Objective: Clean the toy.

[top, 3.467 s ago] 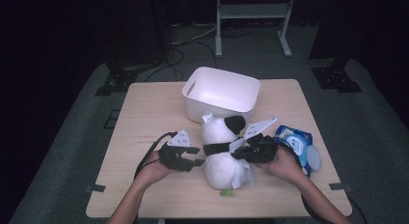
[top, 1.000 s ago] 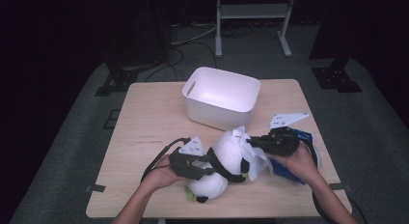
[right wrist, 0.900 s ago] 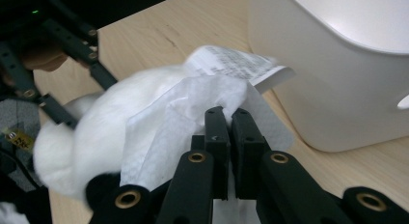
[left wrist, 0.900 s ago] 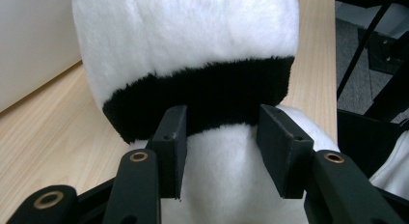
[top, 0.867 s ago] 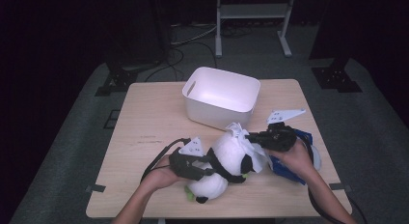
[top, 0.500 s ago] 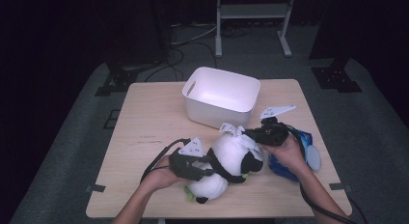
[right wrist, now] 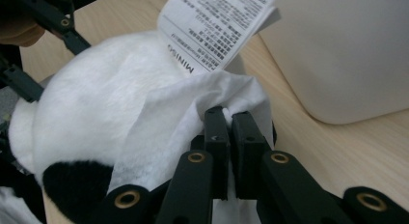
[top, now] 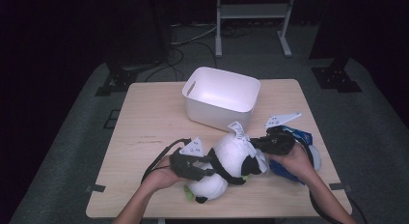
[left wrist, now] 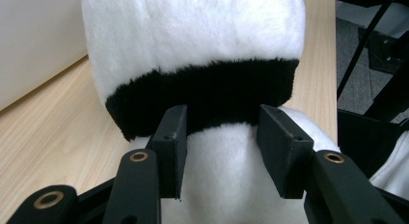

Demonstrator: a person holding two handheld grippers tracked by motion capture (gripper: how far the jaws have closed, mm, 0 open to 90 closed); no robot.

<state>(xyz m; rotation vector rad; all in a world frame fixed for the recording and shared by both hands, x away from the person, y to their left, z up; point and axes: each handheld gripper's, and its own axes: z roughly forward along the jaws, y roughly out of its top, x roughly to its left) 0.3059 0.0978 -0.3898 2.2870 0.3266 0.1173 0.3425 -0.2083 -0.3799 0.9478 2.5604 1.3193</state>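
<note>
Item: plush panda toy [top: 231, 154], white pile with a black band and black patches, lying on its side on the wooden surface [top: 144, 122] in the lower centre of the high view, just in front of a white bin [top: 222, 94]

Attached: a printed paper tag [right wrist: 217, 28], seen at the top of the right tool view; a white cloth [right wrist: 164, 137] is laid over the toy's flank

Left tool [left wrist: 223, 137]: its black jaws are set partly apart against the toy's body just below the black band [left wrist: 202, 96], one on each side of a fold of white fur; the fur is pressed between them, so a hold on the toy is judged

Right tool [right wrist: 230, 137]: jaws pressed together, pinching a bunched edge of the white cloth at the centre of its view

Adjacent: a blue packet [top: 296, 137] at the right edge of the surface, partly under the right hand [top: 294, 161]

Handling, as judged: light, soft, easily squashed, not fragile; the pile may slip under smooth pads. A deep bite on a firm bulge near the band is advised; the thin cloth is best taken at a gathered edge
</note>
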